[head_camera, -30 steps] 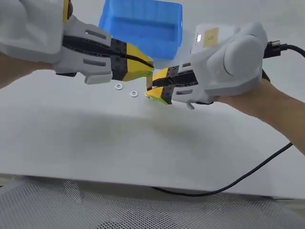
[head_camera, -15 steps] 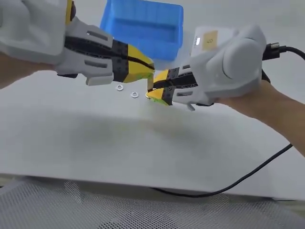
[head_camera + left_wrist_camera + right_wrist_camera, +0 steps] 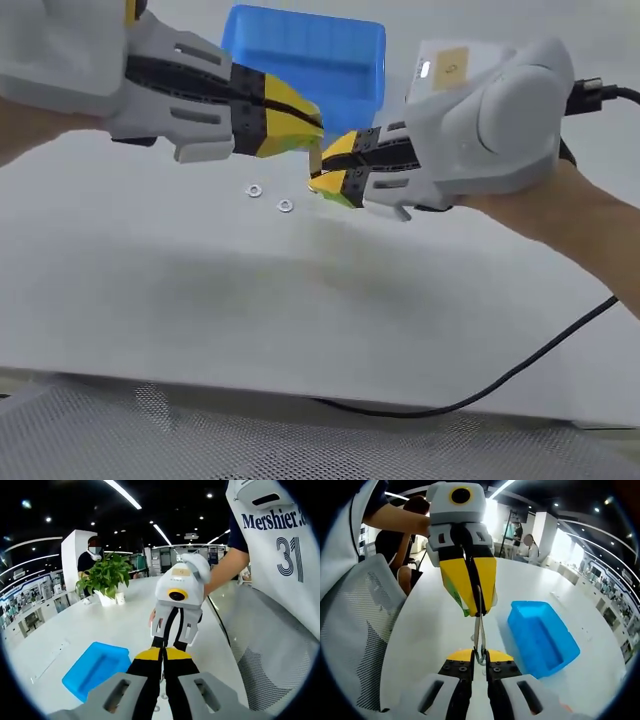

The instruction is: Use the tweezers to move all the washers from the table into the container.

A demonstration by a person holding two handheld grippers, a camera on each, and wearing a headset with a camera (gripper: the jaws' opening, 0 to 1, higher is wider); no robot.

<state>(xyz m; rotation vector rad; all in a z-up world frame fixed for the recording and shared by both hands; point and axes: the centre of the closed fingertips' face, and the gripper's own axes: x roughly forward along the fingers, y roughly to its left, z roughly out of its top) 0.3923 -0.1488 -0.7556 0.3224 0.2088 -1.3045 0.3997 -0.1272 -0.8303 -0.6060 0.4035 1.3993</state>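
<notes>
Head view: the left gripper (image 3: 316, 130) and right gripper (image 3: 318, 180) meet tip to tip above the table (image 3: 300, 300), with the tweezers (image 3: 314, 160) between them. Two washers (image 3: 254, 190) lie on the table just left of the tips, and one blue container (image 3: 310, 60) stands behind.
Left gripper view: its jaws are together and hide the tweezers.
Right gripper view: each gripper clamps one end of the tweezers.

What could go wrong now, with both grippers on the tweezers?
1. Both the left gripper and right gripper seem shut on the thin tweezers; a badly timed release could drop or twist them.
2. Two washers lie on the table just below; a dropped tool could scatter them.
3. The container sits beyond the grippers, so carried washers could slip off on the way.
</notes>
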